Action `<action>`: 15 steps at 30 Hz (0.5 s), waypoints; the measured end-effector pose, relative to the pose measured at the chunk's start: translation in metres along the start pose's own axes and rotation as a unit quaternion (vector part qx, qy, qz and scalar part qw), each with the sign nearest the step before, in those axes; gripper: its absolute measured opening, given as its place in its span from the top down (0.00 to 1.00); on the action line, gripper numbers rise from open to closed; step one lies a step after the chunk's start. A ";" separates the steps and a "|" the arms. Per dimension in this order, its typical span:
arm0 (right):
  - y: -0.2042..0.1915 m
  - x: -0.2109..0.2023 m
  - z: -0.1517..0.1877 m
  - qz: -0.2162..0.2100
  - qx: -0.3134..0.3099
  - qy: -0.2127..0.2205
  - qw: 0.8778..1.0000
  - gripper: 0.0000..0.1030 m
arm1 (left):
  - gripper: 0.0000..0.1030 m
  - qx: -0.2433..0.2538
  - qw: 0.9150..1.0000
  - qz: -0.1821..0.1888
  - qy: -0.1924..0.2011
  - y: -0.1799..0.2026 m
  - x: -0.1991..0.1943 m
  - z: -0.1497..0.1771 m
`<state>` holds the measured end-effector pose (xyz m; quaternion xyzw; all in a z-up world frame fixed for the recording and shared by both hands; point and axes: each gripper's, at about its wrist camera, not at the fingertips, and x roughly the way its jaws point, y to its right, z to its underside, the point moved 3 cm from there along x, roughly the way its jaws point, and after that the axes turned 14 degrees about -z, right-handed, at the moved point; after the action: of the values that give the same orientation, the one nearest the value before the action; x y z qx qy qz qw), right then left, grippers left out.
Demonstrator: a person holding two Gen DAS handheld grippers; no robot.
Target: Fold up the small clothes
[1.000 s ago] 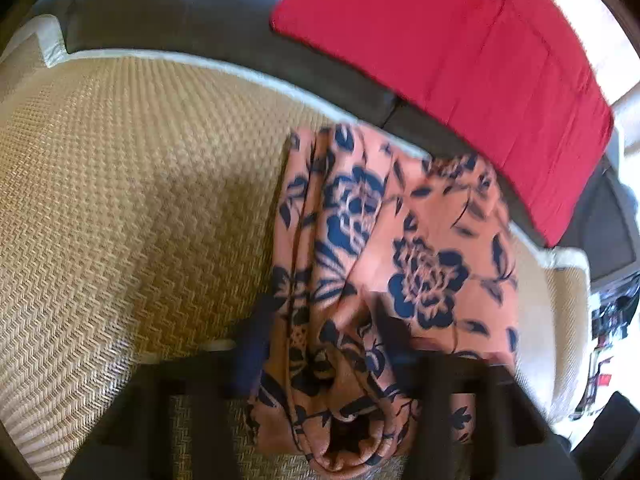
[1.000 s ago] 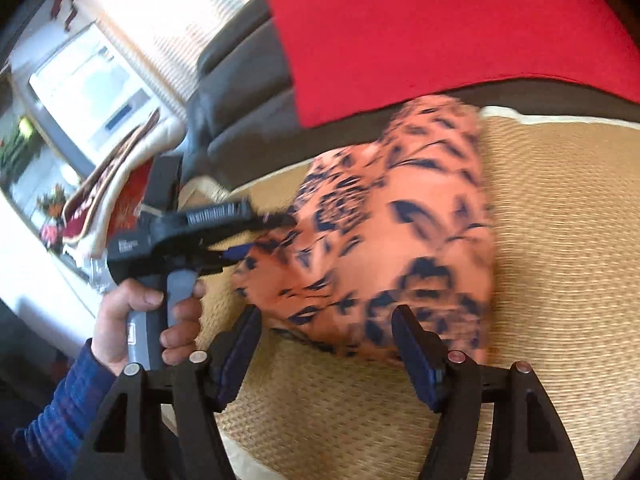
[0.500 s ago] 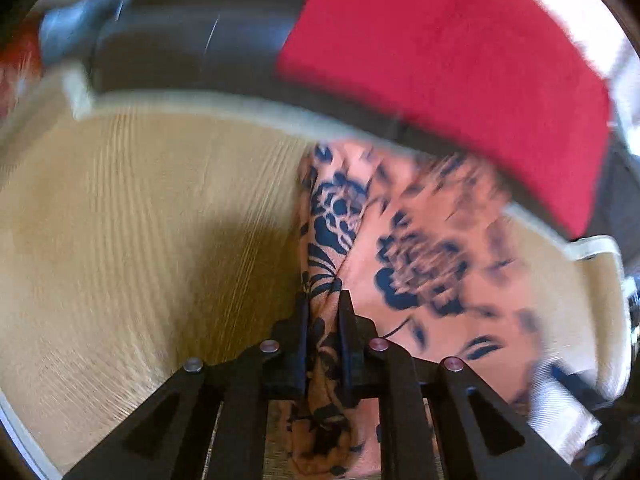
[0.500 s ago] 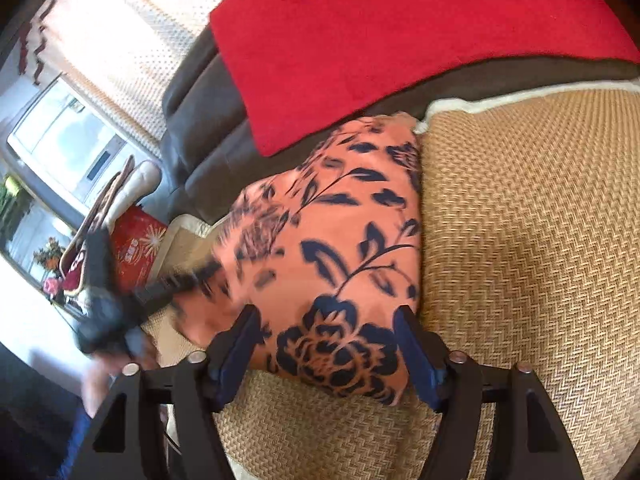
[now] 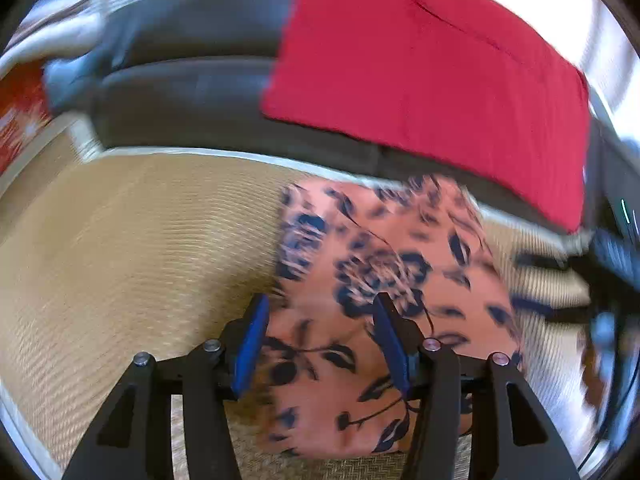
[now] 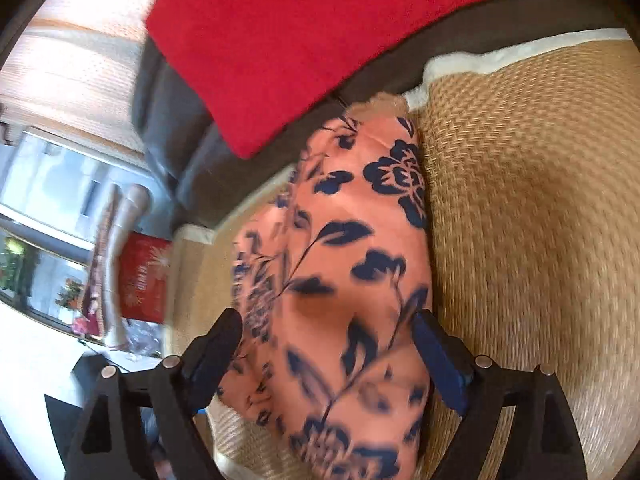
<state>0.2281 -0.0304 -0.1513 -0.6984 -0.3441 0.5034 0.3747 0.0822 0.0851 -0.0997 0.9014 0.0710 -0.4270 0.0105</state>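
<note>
A small salmon-orange garment with a dark blue flower print lies folded on the woven straw mat of a sofa seat. It also shows in the right wrist view as a long folded bundle. My left gripper is open, its blue pads either side of the near edge of the cloth, just above it. My right gripper is open wide, its fingers straddling the bundle's near end. The right gripper shows blurred at the right edge of the left wrist view.
A red cloth hangs over the dark sofa back behind the garment. The mat's white trim runs along the back. A red box and a window lie beyond the sofa's left end.
My left gripper was shut on a fold of the garment half a second ago and has opened, letting it go. The garment now lies flatter. The right gripper stayed open and moved closer over the bundle.
</note>
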 end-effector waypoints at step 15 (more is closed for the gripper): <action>-0.005 0.038 -0.038 0.081 -0.030 -0.032 0.996 0.66 | 0.46 0.040 0.999 -0.007 -0.011 0.008 0.028 0.037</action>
<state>0.2738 -0.0022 -0.1559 -0.7186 -0.3125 0.5436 0.3007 0.0721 0.0778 -0.1449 0.8958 0.0599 -0.4395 -0.0277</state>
